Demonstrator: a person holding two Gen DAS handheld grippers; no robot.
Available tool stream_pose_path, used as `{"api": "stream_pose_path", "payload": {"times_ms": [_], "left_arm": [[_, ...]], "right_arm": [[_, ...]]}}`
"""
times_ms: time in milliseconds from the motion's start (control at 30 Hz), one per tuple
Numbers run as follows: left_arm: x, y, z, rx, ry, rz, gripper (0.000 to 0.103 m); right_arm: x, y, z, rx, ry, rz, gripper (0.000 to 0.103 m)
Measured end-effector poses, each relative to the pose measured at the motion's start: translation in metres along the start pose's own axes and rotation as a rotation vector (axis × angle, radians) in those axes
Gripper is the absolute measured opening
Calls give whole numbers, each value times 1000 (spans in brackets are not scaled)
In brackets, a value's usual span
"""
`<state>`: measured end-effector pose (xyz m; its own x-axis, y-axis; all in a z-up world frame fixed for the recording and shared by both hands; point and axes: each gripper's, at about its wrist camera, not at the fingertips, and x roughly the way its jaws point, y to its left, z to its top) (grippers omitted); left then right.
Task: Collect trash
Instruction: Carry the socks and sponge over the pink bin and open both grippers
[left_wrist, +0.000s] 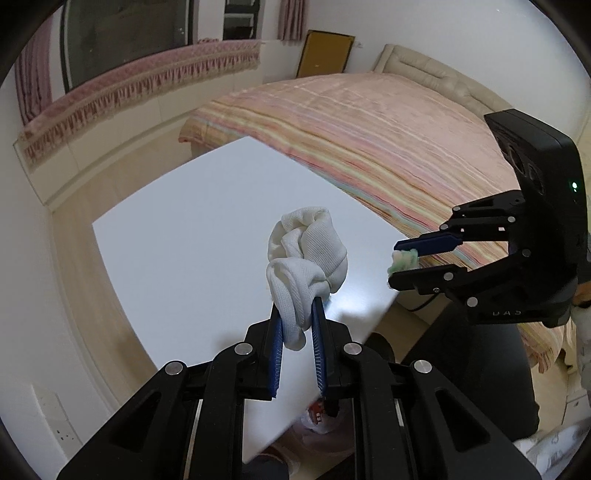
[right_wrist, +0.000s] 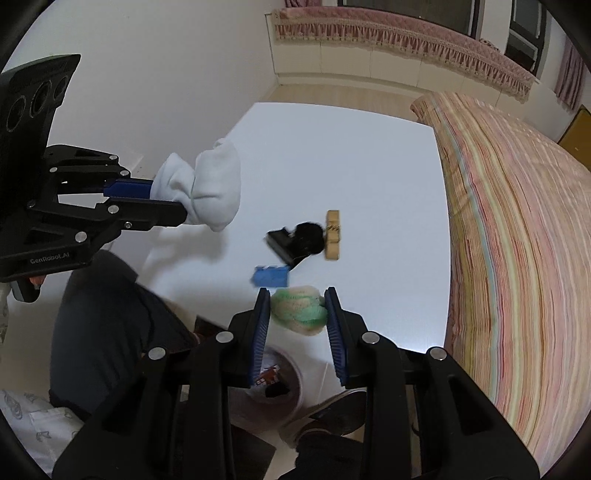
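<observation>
My left gripper (left_wrist: 298, 306) is shut on a crumpled white cloth (left_wrist: 308, 254), which hangs above the white table (left_wrist: 192, 229). Seen from the right wrist, the left gripper (right_wrist: 173, 201) comes in from the left with the white cloth (right_wrist: 212, 184) bulging past its tips. My right gripper (right_wrist: 297, 299) is shut on a green and cream mesh ball (right_wrist: 299, 310). In the left wrist view the right gripper (left_wrist: 400, 264) pinches the mesh ball (left_wrist: 404, 260) over the table's right edge. A bin (right_wrist: 273, 384) with scraps inside sits on the floor under the table's near edge.
On the table (right_wrist: 351, 155) lie a blue block (right_wrist: 270, 276), a black clip beside a black fuzzy clump (right_wrist: 299, 240) and a tan wooden block (right_wrist: 332, 236). A striped bed (right_wrist: 517, 240) borders the table on the right. A person's dark trouser leg (right_wrist: 103, 325) is at the lower left.
</observation>
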<state>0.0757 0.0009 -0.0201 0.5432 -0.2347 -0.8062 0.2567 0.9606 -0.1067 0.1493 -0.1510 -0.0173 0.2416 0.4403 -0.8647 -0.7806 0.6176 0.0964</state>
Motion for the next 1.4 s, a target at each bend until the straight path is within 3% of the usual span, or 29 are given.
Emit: {"api": "stream_pose_path", "payload": {"times_ms": [300, 900, 1000, 1033, 1067, 1100, 1133, 1200, 1400], "left_arm": [[-20, -27, -39, 24, -11, 5, 14], [-7, -61, -104, 37, 101, -42, 14], [-6, -64, -111, 41, 118, -52, 23], [-5, -64, -112, 43, 127, -51, 34], [-5, -64, -114, 45, 127, -45, 58], [-6, -63, -115, 43, 120, -41, 69], [-7, -61, -115, 36, 110, -39, 81], [-9, -58, -116, 22, 104, -27, 88], [-12, -51, -115, -1, 84, 2, 95]], "right_arm": [[-24, 34, -40, -30, -19, 39, 30], [-16, 62, -97, -28, 58, 126, 30], [-14, 66, -102, -47, 77, 141, 33], [-12, 66, -103, -51, 86, 142, 36], [-12, 66, -104, -53, 88, 140, 49], [-11, 66, -106, -52, 87, 140, 65], [-12, 65, -107, -46, 83, 143, 71], [-11, 63, -107, -31, 82, 139, 90], [-11, 54, -106, 19, 86, 137, 99]]}}
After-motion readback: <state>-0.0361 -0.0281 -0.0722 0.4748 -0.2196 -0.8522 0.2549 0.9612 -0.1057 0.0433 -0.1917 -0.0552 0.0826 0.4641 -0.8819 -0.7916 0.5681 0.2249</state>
